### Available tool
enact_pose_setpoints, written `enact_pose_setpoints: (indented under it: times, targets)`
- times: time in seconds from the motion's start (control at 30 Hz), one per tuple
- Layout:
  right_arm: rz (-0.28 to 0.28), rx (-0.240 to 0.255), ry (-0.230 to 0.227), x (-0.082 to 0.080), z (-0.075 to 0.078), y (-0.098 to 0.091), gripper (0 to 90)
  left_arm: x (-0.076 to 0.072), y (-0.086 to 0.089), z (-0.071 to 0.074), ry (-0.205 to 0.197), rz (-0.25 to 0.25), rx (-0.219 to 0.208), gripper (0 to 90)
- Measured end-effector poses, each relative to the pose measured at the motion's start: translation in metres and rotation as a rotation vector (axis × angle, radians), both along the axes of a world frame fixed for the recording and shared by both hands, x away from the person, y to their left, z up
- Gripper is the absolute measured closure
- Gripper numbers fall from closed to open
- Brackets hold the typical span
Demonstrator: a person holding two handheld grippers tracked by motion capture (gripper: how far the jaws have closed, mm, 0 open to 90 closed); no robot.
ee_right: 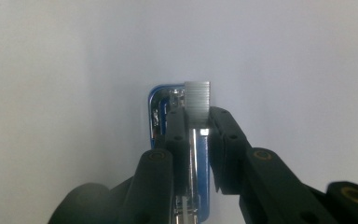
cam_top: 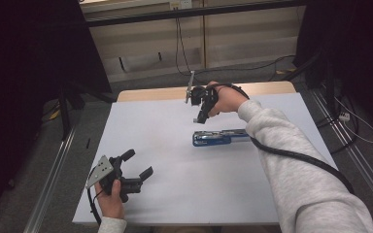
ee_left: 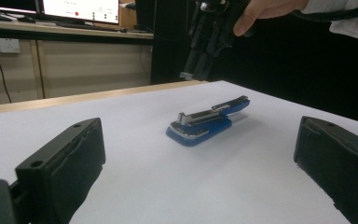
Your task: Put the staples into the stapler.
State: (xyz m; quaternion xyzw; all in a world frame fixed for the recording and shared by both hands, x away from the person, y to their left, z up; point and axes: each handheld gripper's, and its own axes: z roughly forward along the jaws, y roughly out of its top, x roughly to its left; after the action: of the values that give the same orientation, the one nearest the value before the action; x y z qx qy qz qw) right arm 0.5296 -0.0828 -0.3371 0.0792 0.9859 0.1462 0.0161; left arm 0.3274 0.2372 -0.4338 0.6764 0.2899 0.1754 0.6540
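A blue stapler [cam_top: 218, 137] lies flat near the middle of the white worktop [cam_top: 175, 194]. Its body is glossy blue plastic with a rounded nose, and a bright metal channel runs along its top; in the left gripper view its upper arm [ee_left: 233, 105] stands slightly raised at the far end.

The right gripper [cam_top: 200, 118] hangs above the worktop, just beyond the stapler's nose, pointing down. In the right gripper view its jaws are clamped on a short strip of staples [ee_right: 199, 105], a ribbed, silvery block that juts out past the jaw tips, with the stapler directly beneath.

The left gripper [cam_top: 138, 165] rests near the worktop's front left corner, well apart from the stapler, with a grey three-cornered plate on top. Its jaws stand wide apart with nothing between them; their inner faces are matt black, padded and faintly wrinkled.

The worktop's covering is smooth, pale and unmarked, with a strip of light wood [cam_top: 155, 93] showing along the edge beyond the stapler. Behind that edge are beige wall panels, hanging cables [cam_top: 180, 43] and a grey floor; dark drapes close in both sides.
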Motion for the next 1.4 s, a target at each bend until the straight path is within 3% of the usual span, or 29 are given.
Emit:
enact_pose_setpoints:
  times: [0.27, 0.63, 1.1, 1.4]
  targets:
    - [-0.013, 0.017, 0.005, -0.001, 0.002, -0.002, 79.0, 0.000, 0.000, 0.000, 0.001, -0.004, 0.007, 2.0]
    - [-0.013, 0.025, 0.006, -0.002, -0.010, -0.007, 79.0, -0.001, 0.000, 0.001, -0.008, -0.017, -0.009, 1.9]
    - [-0.012, 0.064, 0.016, -0.004, -0.019, -0.008, 79.0, -0.003, 0.000, 0.002, -0.021, -0.023, 0.007, 2.1]
    - [-0.015, 0.049, 0.021, -0.007, -0.027, -0.008, 79.0, -0.004, -0.001, 0.003, -0.018, -0.030, 0.010, 2.1]
